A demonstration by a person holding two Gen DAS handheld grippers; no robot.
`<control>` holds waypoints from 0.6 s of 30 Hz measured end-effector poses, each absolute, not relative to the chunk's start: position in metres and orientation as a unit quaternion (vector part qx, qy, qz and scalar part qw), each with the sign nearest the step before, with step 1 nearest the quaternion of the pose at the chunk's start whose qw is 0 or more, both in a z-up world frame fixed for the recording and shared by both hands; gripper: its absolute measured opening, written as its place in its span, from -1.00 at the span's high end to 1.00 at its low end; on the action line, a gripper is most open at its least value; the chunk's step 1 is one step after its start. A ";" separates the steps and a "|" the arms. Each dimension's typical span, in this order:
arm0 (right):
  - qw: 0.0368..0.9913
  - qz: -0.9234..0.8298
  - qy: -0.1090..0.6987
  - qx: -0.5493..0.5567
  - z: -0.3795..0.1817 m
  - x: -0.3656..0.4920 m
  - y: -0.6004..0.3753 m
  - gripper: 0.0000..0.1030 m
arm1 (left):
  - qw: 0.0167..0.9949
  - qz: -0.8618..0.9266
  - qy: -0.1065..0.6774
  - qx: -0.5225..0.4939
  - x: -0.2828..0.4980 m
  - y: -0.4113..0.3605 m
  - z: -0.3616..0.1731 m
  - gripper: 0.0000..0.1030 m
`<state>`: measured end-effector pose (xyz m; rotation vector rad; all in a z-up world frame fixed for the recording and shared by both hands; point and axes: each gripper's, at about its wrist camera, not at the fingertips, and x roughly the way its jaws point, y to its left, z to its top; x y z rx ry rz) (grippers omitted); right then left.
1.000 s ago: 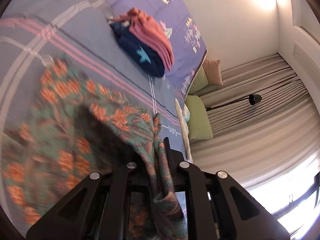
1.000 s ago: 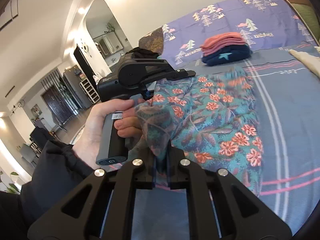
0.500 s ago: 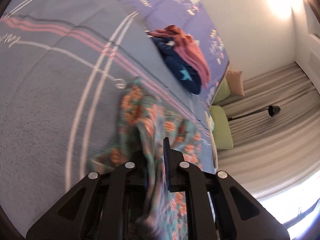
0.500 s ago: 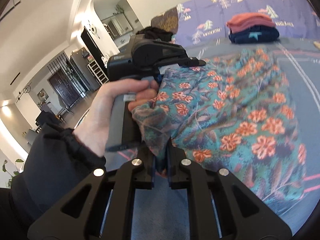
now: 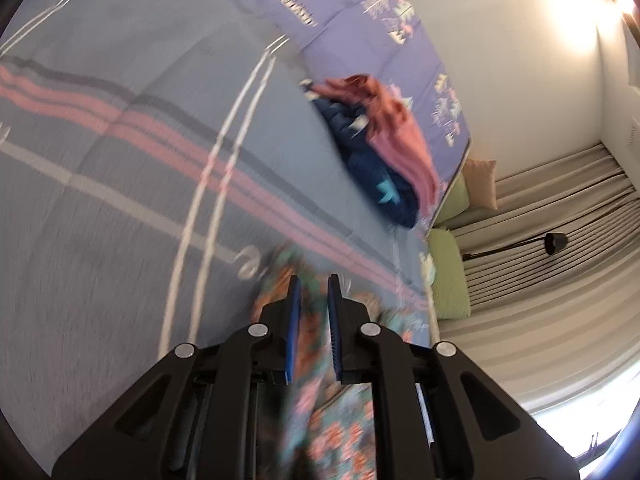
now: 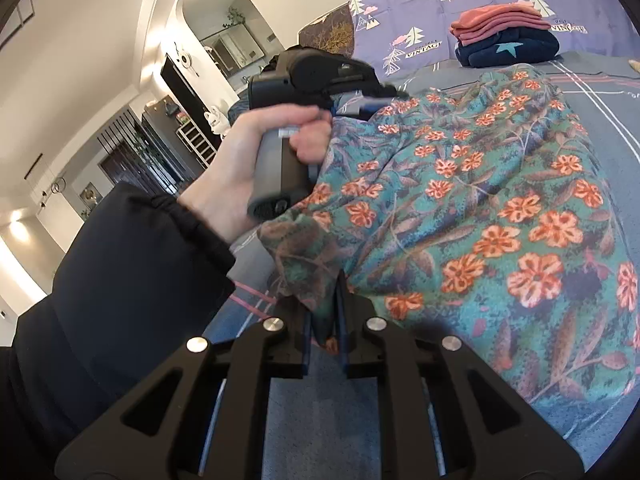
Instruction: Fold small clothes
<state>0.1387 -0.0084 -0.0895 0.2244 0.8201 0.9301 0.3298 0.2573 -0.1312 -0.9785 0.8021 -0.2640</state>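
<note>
Right wrist view: our left hand (image 6: 256, 168) blocks the room; right gripper (image 6: 324, 312) is opening around the floral garment (image 6: 480, 200), now spread flatter than before.

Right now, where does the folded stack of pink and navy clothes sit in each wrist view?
Left wrist view: the folded stack lies right of centre in the upper half, tilted, pink piece towards the right, on the bedspread.
Right wrist view: the folded stack sits at the upper right, upright, pink above navy.
Shared landmark: the purple tree-print blanket right behind the stack in both.
</note>
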 end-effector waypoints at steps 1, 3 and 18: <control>0.808 0.435 0.382 0.107 -0.089 0.139 -0.008 0.77 | 0.801 -0.130 0.368 -0.454 0.334 0.258 -0.125 0.77; 0.810 0.433 0.380 0.113 -0.089 0.142 -0.006 0.77 | 0.807 -0.134 0.366 -0.443 0.341 0.257 -0.116 0.77; 0.803 0.434 0.387 0.127 -0.099 0.142 -0.005 0.66 | 0.777 -0.156 0.400 -0.461 0.293 0.283 -0.138 0.27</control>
